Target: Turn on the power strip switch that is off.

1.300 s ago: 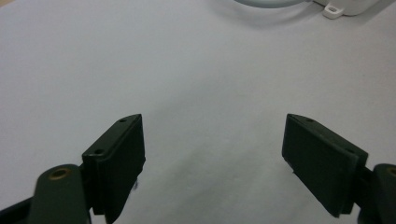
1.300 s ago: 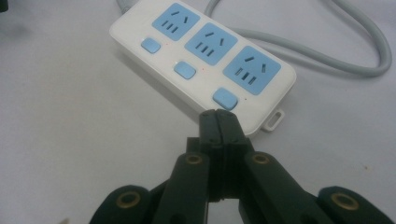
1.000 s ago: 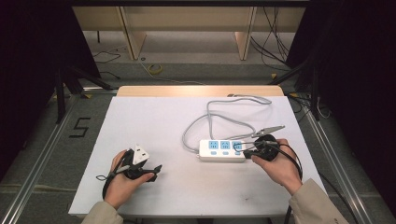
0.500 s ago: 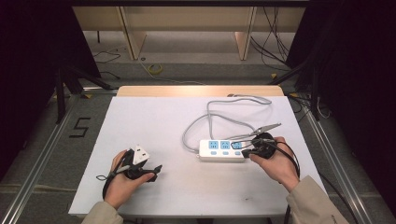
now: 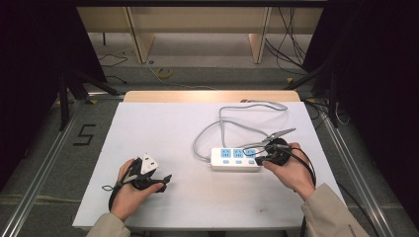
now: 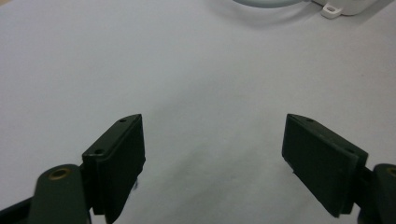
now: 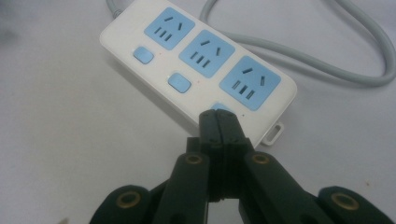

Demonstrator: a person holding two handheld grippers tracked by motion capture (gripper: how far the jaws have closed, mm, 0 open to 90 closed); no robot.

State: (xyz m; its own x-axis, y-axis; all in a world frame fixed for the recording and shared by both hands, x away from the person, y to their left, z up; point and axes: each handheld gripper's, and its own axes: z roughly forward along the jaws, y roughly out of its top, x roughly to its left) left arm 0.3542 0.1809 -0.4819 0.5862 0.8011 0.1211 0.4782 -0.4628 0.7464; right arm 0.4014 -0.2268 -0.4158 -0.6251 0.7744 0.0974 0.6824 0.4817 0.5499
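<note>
A white power strip [image 5: 235, 158] with three blue sockets lies on the white table [image 5: 163, 123], right of centre, its grey cable [image 5: 222, 121] looping away toward the far edge. The right gripper [image 7: 218, 122] has its jaws pressed together with nothing between them, and their tips rest on the blue switch [image 7: 219, 108] at the end of the strip nearest that hand. The left gripper [image 6: 212, 154] sits well apart from the strip, low over bare table near the front left, its jaws spread wide and empty. In the high view the person's left hand [image 5: 131, 190] holds it near the table's front edge.
</note>
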